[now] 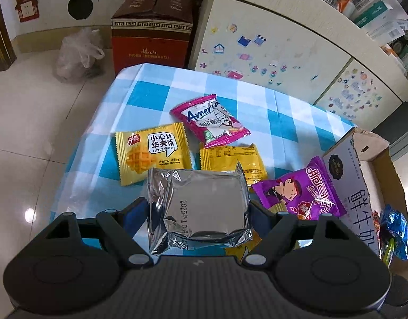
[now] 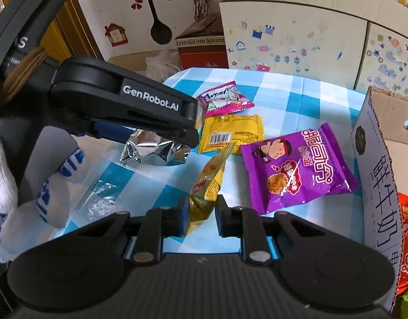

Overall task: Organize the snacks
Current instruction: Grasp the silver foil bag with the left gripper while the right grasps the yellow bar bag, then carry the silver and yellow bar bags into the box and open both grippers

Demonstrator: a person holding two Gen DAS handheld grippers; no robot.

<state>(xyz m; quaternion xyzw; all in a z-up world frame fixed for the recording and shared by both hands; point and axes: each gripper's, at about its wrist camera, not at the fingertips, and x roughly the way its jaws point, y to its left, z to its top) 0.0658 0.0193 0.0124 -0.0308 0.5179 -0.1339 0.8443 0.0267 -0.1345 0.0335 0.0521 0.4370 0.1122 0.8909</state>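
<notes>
Crowded ahead, open cloth to the left

Ahead of the left gripper (image 1: 197, 212), yellow packets (image 1: 153, 154) and a pink packet (image 1: 210, 121) crowd the table (image 1: 140, 93); a purple packet (image 1: 301, 190) and the cardboard box (image 1: 350, 175) wall block its right, while bare checked cloth lies left.

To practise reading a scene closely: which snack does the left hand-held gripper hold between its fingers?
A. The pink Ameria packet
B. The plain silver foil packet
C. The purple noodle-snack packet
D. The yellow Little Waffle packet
B. In the left wrist view the silver foil packet sits clamped in the left hand-held gripper, while the purple packet, pink packet and yellow Little Waffle packet lie on the checked tablecloth.
</notes>
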